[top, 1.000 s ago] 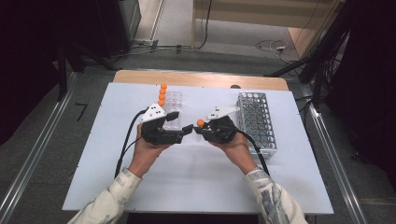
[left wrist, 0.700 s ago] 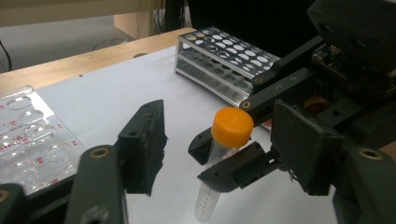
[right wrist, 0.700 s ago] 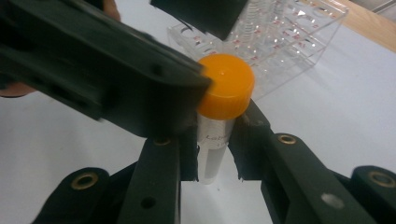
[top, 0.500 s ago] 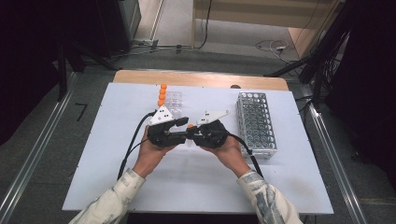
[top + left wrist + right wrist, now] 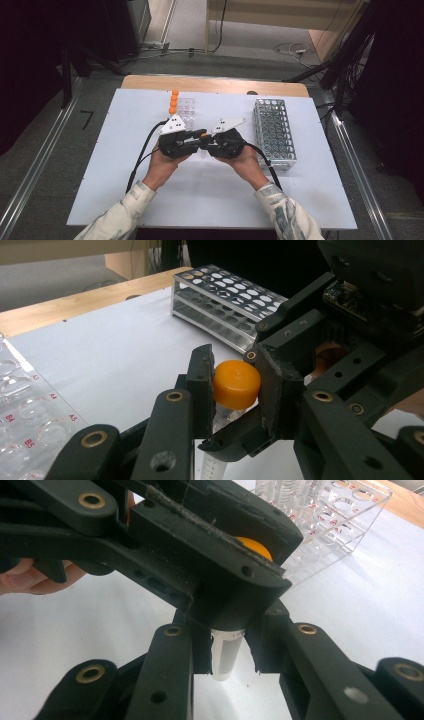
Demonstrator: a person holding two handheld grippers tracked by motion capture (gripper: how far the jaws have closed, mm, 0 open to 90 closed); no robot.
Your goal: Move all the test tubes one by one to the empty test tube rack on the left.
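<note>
Orange cap [image 5: 236, 383] pinched between our left gripper [image 5: 232, 390] jaws, right gripper [image 5: 226, 652] clamped on the clear tube [image 5: 224, 655] below it, both left of the metal rack [image 5: 274, 129], near the clear well plate [image 5: 185, 107]

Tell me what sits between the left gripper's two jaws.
In the left gripper view, the orange cap of a clear tube sits clamped between the left gripper's jaws.

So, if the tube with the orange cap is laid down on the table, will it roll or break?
The tube is round and looks like smooth clear plastic, so it probably rolls and may slip. The orange cap is wider, so it likely rolls in a curve. It seems light, hardly fragile.
</note>
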